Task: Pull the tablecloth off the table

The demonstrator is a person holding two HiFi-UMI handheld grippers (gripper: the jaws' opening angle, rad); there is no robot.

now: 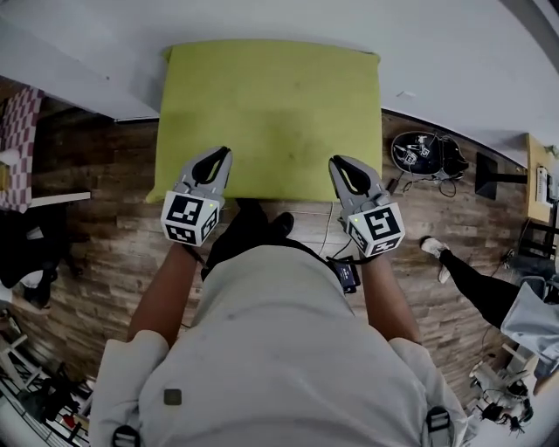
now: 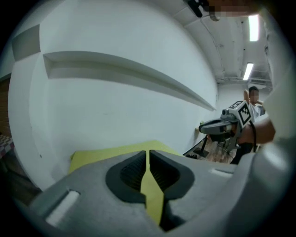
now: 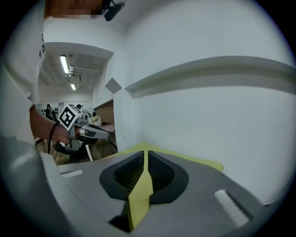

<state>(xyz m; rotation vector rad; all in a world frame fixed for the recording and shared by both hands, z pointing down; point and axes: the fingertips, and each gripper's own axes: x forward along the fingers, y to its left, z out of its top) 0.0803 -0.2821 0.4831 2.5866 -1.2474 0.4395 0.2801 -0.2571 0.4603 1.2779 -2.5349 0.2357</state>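
**Left gripper** (image 2: 148, 153): jaws drawn together, only a hairline slit at the tips. Nothing is clamped between the ribbed black pads. Yellow-green shows through the wedge-shaped gap behind the tips. It is the cloth seen below. Whether the tips touch the cloth cannot be told.

**Right gripper** (image 3: 145, 153): same condition. The jaws meet at the tips, and a yellow-green wedge is visible behind them. Nothing is pinched.

**Position of both:** in the head view the two grippers sit side by side, well apart. Each points away from the person, with its tip over the near part of the cloth. The left marker cube (image 1: 190, 218) and the right marker cube (image 1: 377, 229) hang past the near edge, toward the person. A bare forearm runs back from each.

**Tablecloth** (image 1: 271, 113): yellow-green and rectangular. It lies flat and smooth over the table, which it covers completely. Its far edge is against the white wall (image 1: 262, 22) and its near edge is just in front of the person.

**Person:** pale shirt (image 1: 279, 349). Dark footwear shows just below the cloth's near edge.

**Surroundings:**
- Dark wood-plank floor (image 1: 105, 175) on both sides of the table.
- A long ledge (image 2: 129, 74) along the wall above the cloth.
- Black gear with cables (image 1: 428, 153) on the floor to the right.
- A bystander's dark-trousered leg (image 1: 472, 279) nearer, also on the right.
- A checked fabric (image 1: 22, 131) at the far left.
- Ceiling strip lights (image 3: 64, 64) in the room beyond.
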